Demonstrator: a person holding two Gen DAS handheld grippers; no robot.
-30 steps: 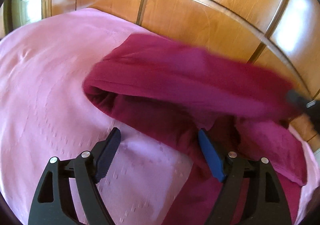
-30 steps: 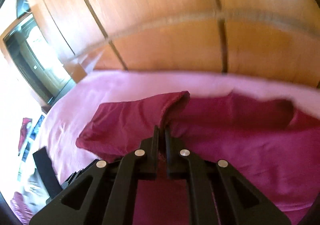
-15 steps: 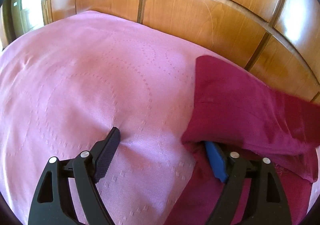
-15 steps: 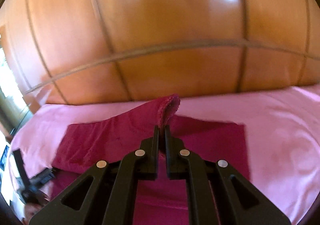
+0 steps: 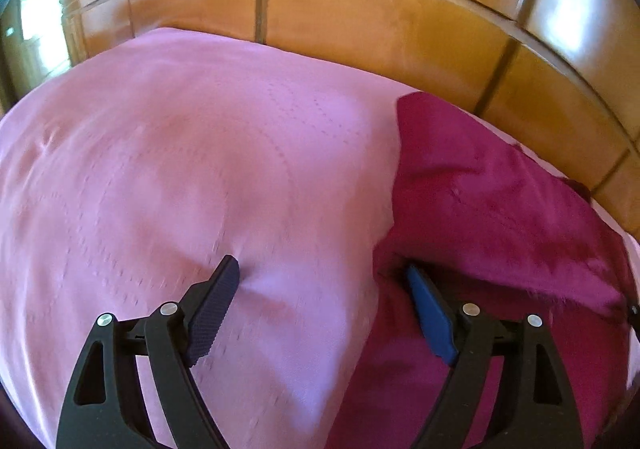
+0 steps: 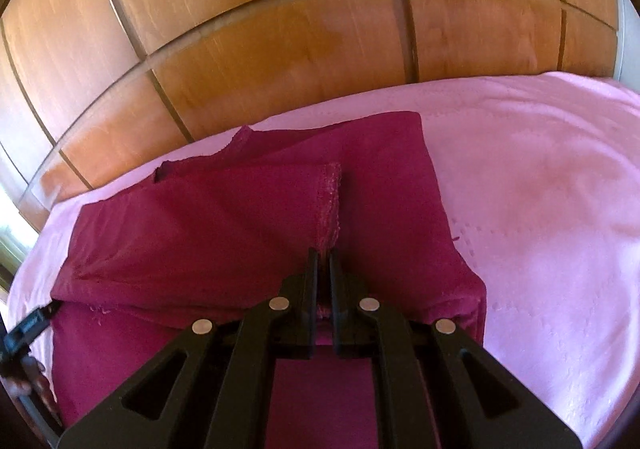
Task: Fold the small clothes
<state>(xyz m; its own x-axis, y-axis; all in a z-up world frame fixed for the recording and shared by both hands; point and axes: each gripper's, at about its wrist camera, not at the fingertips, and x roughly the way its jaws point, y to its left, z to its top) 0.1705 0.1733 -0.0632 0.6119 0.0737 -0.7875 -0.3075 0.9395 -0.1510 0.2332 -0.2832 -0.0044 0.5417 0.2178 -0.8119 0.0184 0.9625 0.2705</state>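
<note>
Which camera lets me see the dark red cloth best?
The right wrist view. There the dark red cloth lies almost whole on the pink bedspread, its folded flap pinched in the right gripper. The left wrist view shows only its left edge, beside the open left gripper.

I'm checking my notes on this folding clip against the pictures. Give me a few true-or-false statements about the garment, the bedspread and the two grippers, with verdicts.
1. The right gripper is shut on a hemmed edge of the dark red garment. True.
2. The left gripper is clamped on the garment. False: its fingers stand wide open, one on the pink bedspread, the blue one at the garment's edge.
3. The garment lies on a pink bedspread. True.
4. The garment is spread out in a single flat layer. False: one layer is folded over another.
5. Wooden panelling stands behind the bed. True.
</note>
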